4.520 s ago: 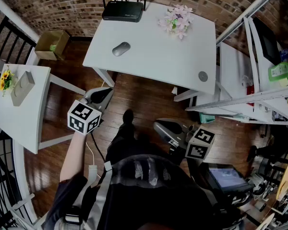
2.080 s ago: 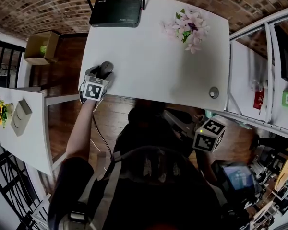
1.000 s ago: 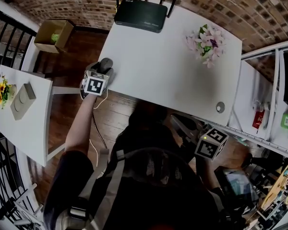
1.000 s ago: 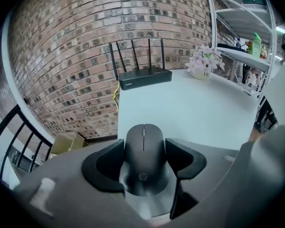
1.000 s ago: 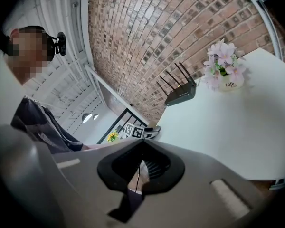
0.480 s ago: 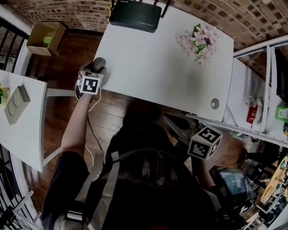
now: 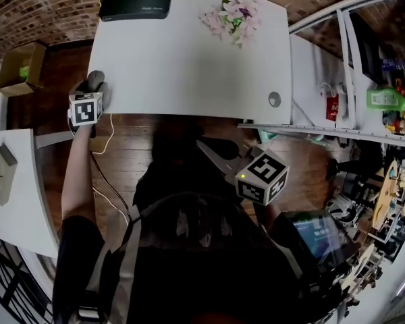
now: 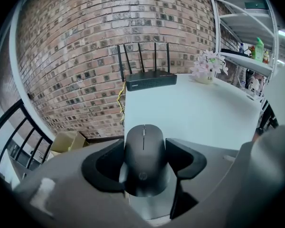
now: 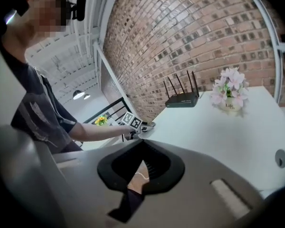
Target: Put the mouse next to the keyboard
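A dark grey mouse sits between the jaws of my left gripper, which is shut on its sides. In the head view the mouse and left gripper are at the left edge of the white table, seemingly lifted just off it. My right gripper hangs low in front of the person's body, off the table. In its own view the right gripper has its jaws together with nothing in them. I see no keyboard.
A black router and a pot of pink flowers stand at the table's far edge. A cardboard box lies on the wooden floor at left. A small white side table carries a grey object. Metal shelving stands at right.
The left gripper reached the mouse on the table and shut on it. It now holds the mouse at the table's left edge. The head has turned right; the right gripper stays low.
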`<state>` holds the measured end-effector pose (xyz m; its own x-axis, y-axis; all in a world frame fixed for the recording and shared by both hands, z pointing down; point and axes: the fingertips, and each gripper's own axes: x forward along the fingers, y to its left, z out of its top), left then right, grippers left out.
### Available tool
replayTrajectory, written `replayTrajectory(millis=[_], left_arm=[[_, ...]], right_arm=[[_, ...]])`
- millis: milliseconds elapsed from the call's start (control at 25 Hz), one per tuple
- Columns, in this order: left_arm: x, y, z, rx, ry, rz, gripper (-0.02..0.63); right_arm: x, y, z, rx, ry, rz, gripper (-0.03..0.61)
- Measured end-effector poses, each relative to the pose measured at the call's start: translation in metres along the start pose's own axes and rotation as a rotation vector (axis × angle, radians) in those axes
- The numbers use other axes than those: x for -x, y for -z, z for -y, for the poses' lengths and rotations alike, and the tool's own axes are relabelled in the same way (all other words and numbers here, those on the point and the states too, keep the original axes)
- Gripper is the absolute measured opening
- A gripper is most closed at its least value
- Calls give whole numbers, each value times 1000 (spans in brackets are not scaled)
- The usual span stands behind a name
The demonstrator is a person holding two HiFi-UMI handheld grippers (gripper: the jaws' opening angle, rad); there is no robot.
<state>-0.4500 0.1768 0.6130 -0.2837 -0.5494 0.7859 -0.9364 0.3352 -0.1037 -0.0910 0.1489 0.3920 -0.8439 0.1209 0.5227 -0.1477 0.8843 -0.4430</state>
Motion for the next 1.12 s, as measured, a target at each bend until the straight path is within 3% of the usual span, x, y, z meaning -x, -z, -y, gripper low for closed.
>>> replayTrajectory(millis=[120,200,440,640,960,1120], left_arm=[[2,4,-4,14,-21,-2,283],[2,-8,2,13,6,27,284],[-5,-4,7,54,-5,-16,281],[1,-10,6,89,-50,25,281],[2,-11,25,138,-100,20,281],[2,-14,41,120,-94,22,281]], right_arm=[[1,-5,0,144,44,4,6],[2,-8,0,177,67,22,6],[25,-14,24,191,80,46,6],[45,-13,43,164,65,45,6],[62,-7,68,150,26,44,6],[65,-5,78,160,12,33,6]])
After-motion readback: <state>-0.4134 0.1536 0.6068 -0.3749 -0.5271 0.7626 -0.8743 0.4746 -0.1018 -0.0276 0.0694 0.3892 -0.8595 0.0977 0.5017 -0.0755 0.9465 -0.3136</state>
